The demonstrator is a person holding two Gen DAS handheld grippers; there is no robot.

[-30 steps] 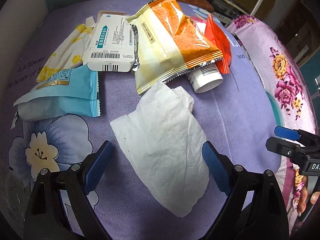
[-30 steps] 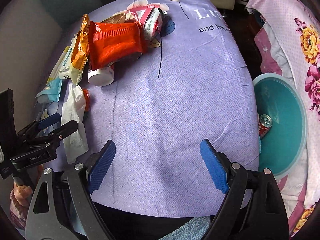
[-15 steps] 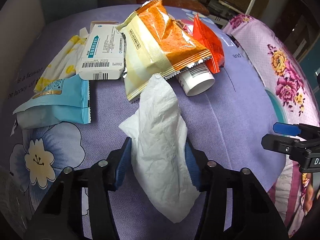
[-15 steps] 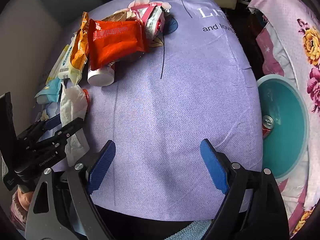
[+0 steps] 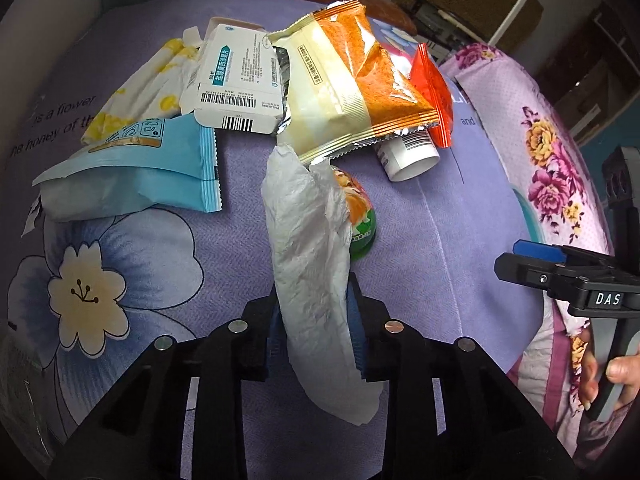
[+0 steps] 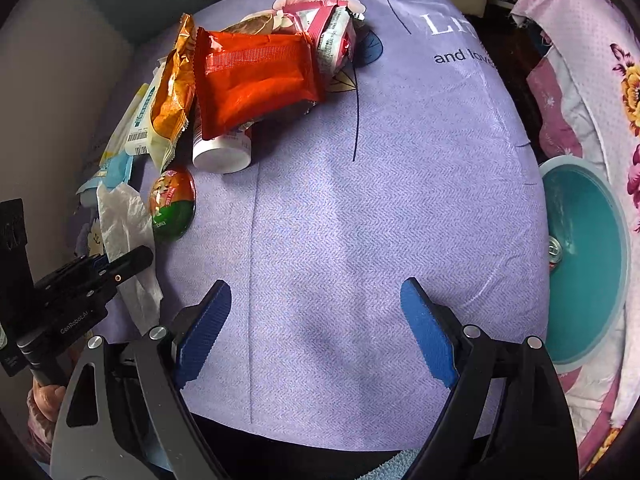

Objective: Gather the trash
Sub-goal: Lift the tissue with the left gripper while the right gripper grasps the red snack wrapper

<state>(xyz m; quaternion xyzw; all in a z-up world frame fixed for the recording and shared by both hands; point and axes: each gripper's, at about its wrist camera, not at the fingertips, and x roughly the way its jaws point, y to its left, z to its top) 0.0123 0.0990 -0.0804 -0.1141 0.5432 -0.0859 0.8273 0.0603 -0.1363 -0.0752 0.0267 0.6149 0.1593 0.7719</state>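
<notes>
- Left wrist view: my left gripper point(image 5: 314, 312) is clamped on a crumpled white tissue point(image 5: 310, 264). The tissue's long axis runs along the fingers; its far end points at the orange-and-cream snack packet point(image 5: 352, 80), its near end hangs below the fingers.
- A round green-and-orange lid point(image 5: 362, 220) lies just behind the tissue on the lilac flowered cloth point(image 5: 440, 240).
- Right wrist view: my right gripper point(image 6: 316, 328) is spread wide, holding nothing, over bare cloth. A teal plastic basin point(image 6: 592, 280) sits to its right.
</notes>
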